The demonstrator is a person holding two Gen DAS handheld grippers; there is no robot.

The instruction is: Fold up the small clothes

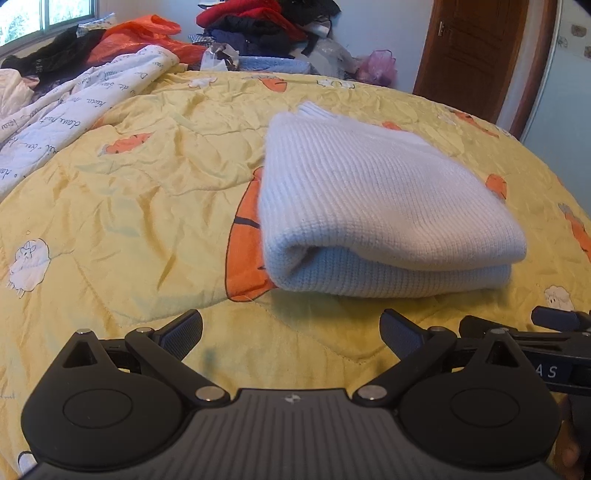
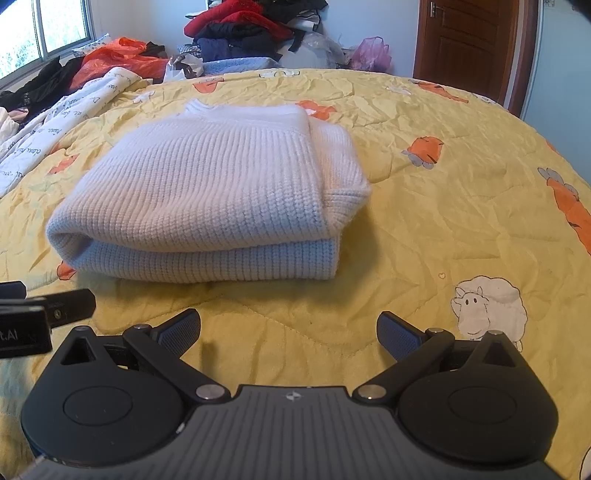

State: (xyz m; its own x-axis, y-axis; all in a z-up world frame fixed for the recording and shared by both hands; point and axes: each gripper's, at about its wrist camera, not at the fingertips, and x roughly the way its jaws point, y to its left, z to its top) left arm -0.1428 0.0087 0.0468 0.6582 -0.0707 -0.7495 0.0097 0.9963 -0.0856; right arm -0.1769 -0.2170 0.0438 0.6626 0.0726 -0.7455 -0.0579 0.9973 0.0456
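A white knitted sweater (image 1: 373, 206) lies folded into a thick rectangle on the yellow quilt (image 1: 129, 221). Its folded edge faces me, and its ribbed collar points away. My left gripper (image 1: 291, 332) hovers open just short of the sweater's near edge, nothing between its fingers. In the right wrist view the same sweater (image 2: 210, 199) sits left of centre, and my right gripper (image 2: 288, 332) is open and empty, a little in front of it. Each gripper shows at the edge of the other's view: the right gripper (image 1: 554, 325) and the left gripper (image 2: 44, 306).
The yellow quilt (image 2: 443, 229), printed with sheep and carrots, covers the bed. A white lettered blanket (image 1: 74, 110) lies bunched at the left. Piled dark and red clothes (image 1: 258, 26) and an orange bag (image 1: 140, 37) sit beyond the bed. A brown door (image 2: 465, 44) stands at the back right.
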